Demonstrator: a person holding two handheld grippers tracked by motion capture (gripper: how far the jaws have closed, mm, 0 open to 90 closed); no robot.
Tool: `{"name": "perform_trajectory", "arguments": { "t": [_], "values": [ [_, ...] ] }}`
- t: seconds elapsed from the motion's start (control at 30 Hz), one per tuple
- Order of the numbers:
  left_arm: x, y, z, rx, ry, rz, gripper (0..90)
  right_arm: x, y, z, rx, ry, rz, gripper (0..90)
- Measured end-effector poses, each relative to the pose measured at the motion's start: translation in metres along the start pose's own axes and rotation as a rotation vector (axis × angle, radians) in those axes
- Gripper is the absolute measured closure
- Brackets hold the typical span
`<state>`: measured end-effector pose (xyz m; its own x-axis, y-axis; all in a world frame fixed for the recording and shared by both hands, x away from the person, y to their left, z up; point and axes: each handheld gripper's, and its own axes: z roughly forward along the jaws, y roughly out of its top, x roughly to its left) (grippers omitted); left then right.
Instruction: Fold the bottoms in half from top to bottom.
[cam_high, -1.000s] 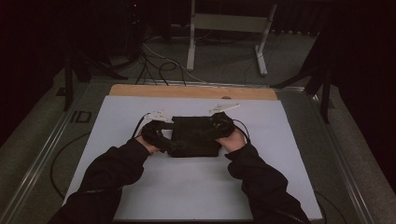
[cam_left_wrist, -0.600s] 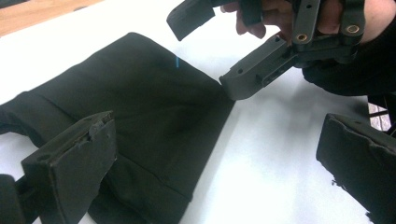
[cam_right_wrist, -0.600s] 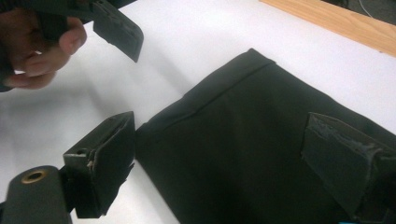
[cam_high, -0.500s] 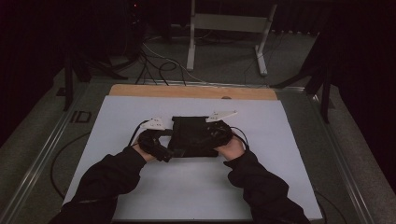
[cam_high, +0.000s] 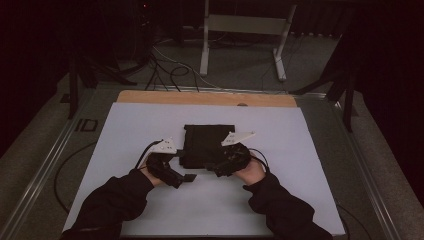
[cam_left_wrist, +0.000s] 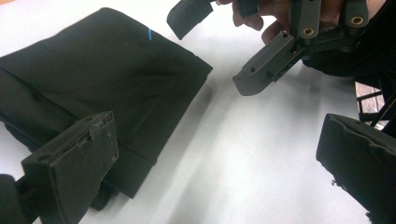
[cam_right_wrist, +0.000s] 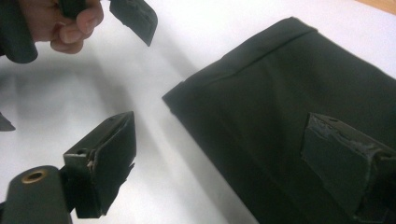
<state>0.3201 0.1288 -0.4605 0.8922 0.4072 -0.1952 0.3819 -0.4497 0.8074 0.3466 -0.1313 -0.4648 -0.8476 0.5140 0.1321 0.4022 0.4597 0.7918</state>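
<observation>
Right gripper (cam_right_wrist: 224, 163) wide apart over folded black cloth (cam_right_wrist: 299, 116) on white table (cam_right_wrist: 196, 42), left gripper (cam_right_wrist: 133, 21) beyond.

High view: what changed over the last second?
Both grippers came off the folded black cloth and pulled back toward the person: left gripper, right gripper, jaws open, holding nothing. The cloth stayed folded in place on the white table.
</observation>
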Motion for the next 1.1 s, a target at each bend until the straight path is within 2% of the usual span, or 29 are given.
{"name": "perform_trajectory", "arguments": {
  "t": [0.33,0.5,0.67,0.77,0.9,1.0,1.1],
  "values": [
    [-0.015,-0.013,0.0,0.004,-0.009,0.019,0.0,0.016,-0.016,-0.004,0.024,0.038,-0.051,10.8],
    [-0.023,-0.018,-0.001,0.009,-0.018,0.034,0.0,0.023,-0.025,-0.008,0.032,0.04,-0.072,10.8],
    [-0.032,-0.02,-0.002,0.011,-0.023,0.055,0.0,0.028,-0.035,-0.012,0.044,0.046,-0.072,10.8],
    [-0.034,-0.023,-0.004,0.008,-0.029,0.054,0.0,0.031,-0.041,-0.014,0.052,0.053,-0.092,10.8],
    [-0.035,-0.026,-0.003,0.016,-0.037,0.053,0.0,0.033,-0.045,-0.013,0.065,0.062,-0.091,10.9],
    [-0.035,-0.03,-0.001,0.027,-0.043,0.057,0.0,0.034,-0.049,-0.012,0.08,0.057,-0.118,10.8],
    [-0.036,-0.034,-0.001,0.036,-0.045,0.06,0.0,0.035,-0.049,-0.014,0.075,0.062,-0.116,10.8]
  ]
}}
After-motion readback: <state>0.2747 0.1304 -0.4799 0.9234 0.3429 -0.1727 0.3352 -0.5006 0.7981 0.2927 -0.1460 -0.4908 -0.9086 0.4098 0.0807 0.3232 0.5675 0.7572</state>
